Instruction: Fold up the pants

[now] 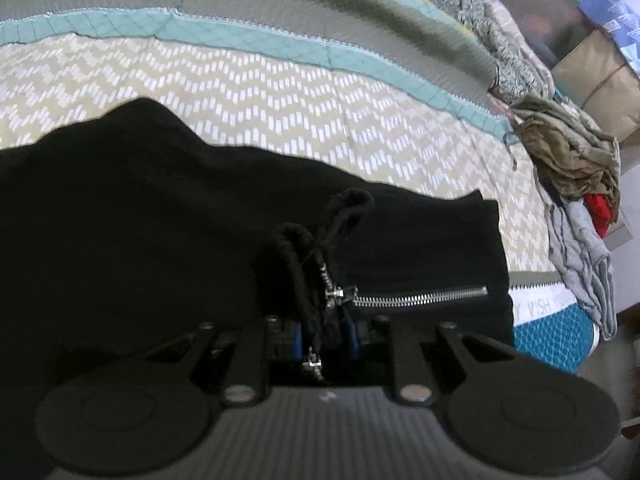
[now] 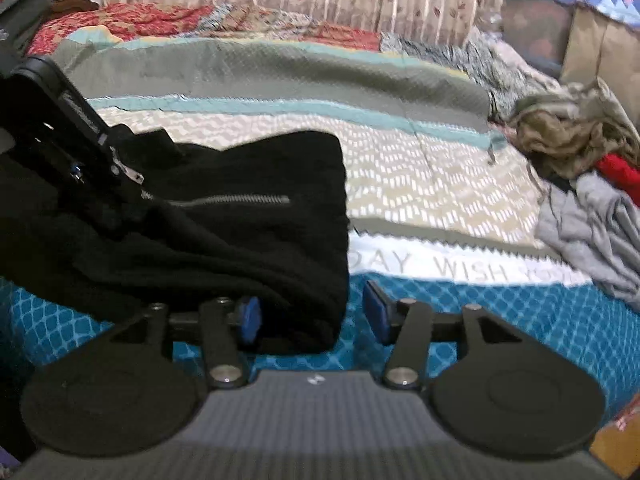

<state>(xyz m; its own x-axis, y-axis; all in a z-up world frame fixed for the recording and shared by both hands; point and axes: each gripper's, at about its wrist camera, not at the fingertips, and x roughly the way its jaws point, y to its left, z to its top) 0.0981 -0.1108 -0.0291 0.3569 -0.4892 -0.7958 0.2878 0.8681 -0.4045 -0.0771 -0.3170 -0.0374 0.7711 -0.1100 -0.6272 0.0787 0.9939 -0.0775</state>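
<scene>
Left gripper [image 1: 322, 334] clamped tight on the black pants [image 1: 160, 220] at the waist, blue pads nearly together with the drawstring [image 1: 300, 264] and a zipper pull bunched between them. Lay spread ahead of those fingers and off to their left, a dark mass over the patterned bedspread [image 1: 280, 92]. Ran away to the right of the fingertips: a silver pocket zipper [image 1: 420, 298], closed along its length.

Right gripper [image 2: 312, 316] stood wide apart, blue pads [image 2: 250, 318] well separated, gripping nothing. Sat partly between those fingers: the folded corner of the pants [image 2: 260, 208], touching or just beside the left pad, clear of the right one. Beyond the right finger, only blue diamond-print quilt. Seen up and left of the right fingers, the other gripper biting the waistband. Heaped far right of both, a pile of clothes [image 2: 580, 168], olive, red and grey.
</scene>
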